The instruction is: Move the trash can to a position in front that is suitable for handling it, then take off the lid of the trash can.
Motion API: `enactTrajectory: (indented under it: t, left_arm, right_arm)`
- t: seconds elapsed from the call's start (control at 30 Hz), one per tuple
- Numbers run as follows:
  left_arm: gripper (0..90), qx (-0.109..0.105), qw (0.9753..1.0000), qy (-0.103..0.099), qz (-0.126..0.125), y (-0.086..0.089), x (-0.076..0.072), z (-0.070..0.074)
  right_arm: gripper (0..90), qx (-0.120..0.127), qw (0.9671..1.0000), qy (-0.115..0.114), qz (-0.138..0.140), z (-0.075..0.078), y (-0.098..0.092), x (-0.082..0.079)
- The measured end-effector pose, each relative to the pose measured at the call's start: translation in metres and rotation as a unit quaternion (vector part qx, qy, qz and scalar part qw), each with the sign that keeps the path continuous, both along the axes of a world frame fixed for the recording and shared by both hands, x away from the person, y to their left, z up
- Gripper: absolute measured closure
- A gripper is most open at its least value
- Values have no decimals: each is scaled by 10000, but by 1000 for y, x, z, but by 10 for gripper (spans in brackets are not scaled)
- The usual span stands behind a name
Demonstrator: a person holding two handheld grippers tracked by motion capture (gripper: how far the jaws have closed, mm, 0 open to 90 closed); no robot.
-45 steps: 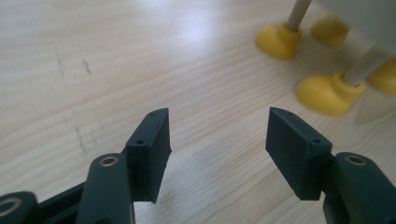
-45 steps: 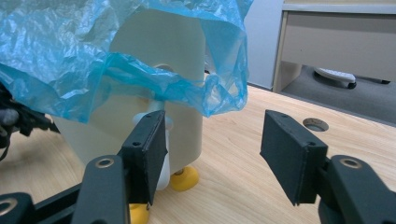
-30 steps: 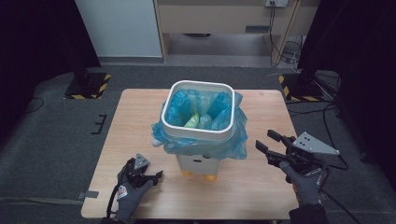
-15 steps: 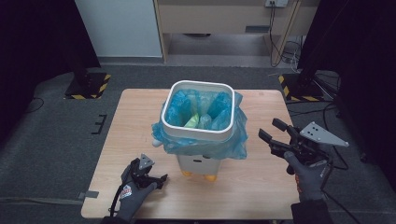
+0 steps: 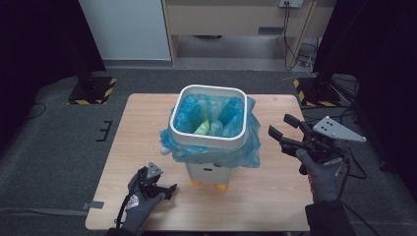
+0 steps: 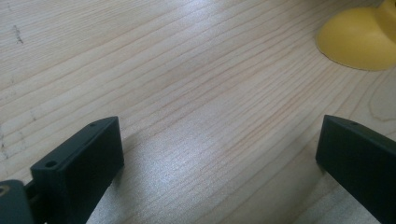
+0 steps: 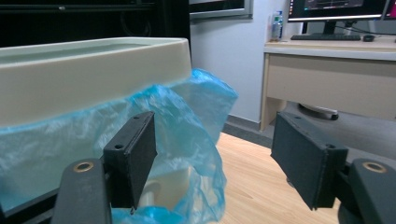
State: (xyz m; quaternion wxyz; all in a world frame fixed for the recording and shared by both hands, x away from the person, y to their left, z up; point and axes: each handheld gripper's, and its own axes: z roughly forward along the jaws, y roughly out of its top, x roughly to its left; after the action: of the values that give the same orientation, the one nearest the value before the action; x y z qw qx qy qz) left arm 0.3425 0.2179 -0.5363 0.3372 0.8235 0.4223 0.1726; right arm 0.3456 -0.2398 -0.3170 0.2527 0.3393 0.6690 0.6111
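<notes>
High view: a white bin (image 5: 209,125) lined with a blue bag (image 5: 246,147) stands mid-table (image 5: 275,196) on yellow feet (image 5: 196,183). Your right gripper (image 5: 284,132) hovers spread wide beside the bag's overhang, holding nothing. Your left gripper (image 5: 164,189) rests low near the front edge, also spread and empty. The film looks thin and loose; pinch too little and it may slip or tear. A sideways pull could tip the bin.
</notes>
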Motion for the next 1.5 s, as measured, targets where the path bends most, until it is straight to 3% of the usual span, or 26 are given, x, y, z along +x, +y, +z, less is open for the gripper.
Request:
enactTrajectory:
  t: [0.47, 0.77, 1.5]
  left_arm:
    - [0, 0, 10000, 3, -5, 0, 0, 0]
    - [0, 2, 10000, 4, -6, 0, 0, 0]
    - [0, -16, 10000, -14, -11, -1, 1, 0]
  right_arm:
    - [294, 79, 9998, -70, 140, 27, 15, 8]
    - [281, -12, 9998, -179, 120, 44, 25, 15]
    - [277, -59, 9996, -167, 209, 67, 48, 39]
